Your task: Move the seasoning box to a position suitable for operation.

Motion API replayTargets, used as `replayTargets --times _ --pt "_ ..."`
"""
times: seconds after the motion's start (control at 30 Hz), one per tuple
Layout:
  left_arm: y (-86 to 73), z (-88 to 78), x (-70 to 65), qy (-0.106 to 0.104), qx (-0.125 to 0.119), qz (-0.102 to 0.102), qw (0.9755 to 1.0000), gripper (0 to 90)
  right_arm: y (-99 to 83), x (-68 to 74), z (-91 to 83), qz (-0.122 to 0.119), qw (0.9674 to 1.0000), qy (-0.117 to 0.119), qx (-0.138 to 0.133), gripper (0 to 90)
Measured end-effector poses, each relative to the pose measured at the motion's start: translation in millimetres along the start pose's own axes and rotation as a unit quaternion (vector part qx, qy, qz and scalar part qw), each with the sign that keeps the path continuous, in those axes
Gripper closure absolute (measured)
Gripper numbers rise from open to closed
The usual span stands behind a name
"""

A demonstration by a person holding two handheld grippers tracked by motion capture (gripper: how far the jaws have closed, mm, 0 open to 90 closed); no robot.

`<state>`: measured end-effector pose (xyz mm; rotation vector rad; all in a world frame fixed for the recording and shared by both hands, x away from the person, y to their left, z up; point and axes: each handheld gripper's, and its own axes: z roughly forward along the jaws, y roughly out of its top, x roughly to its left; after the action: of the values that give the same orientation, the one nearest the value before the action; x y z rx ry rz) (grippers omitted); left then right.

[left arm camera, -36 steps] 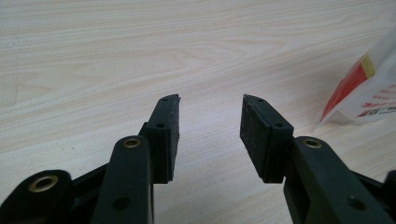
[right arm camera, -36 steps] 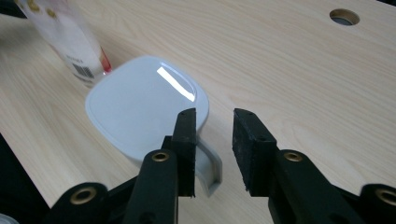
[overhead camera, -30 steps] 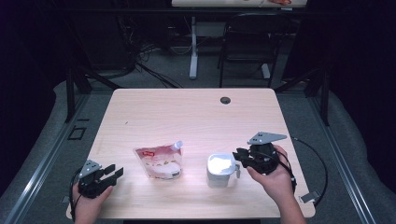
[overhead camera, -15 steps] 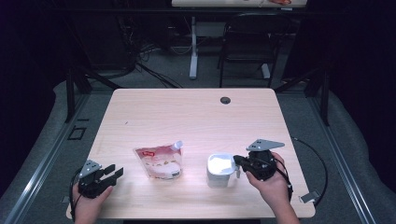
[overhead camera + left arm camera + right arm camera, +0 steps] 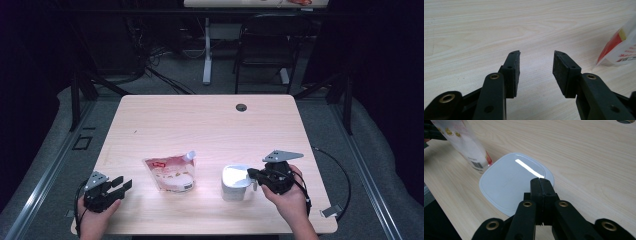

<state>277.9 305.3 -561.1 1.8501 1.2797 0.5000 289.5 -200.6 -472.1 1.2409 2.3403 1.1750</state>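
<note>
Two things are set on a pale wood-grain tabletop (image 5: 200, 120) with a round cable hole (image 5: 241, 107) near its far edge; a grey floor, cables and a dark chair (image 5: 265, 47) are seen beyond it. A spouted pouch (image 5: 170, 172) is laid flat at the near middle, its long axis slanted, spout toward the far right. A white lidded container (image 5: 235, 182) is placed just right of it. The left claw (image 5: 536, 66) is held open over bare wood near the front left corner. The right claw (image 5: 541, 186) is closed at the container's rim.
</note>
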Motion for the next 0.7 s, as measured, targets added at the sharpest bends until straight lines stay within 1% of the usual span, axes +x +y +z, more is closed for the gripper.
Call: replayTargets --times 0.03,0.2,0.3,0.63,0.7 --pt "0.0 0.0 0.0 0.0 0.0 0.0 1.0 57.3 -0.3 0.1 0.3 0.004 1.0 0.0 -0.003 90.0" --pt "0.0 -0.2 0.0 0.0 0.0 0.0 1.0 57.3 -0.8 -1.3 -0.5 0.004 1.0 0.002 0.0 90.0" --pt "0.1 -0.5 0.0 0.0 0.0 0.0 1.0 57.3 -1.6 -2.5 -0.4 0.008 0.9999 0.006 -0.004 90.0" --pt "0.3 -0.7 0.2 -0.001 -0.001 0.001 1.0 57.3 -3.1 -3.4 -0.5 0.014 0.9998 0.008 -0.008 90.0" --pt "0.4 -1.1 0.4 -0.001 0.002 0.001 1.0 57.3 -3.4 -4.1 -0.4 0.016 0.9998 0.011 -0.01 90.0"
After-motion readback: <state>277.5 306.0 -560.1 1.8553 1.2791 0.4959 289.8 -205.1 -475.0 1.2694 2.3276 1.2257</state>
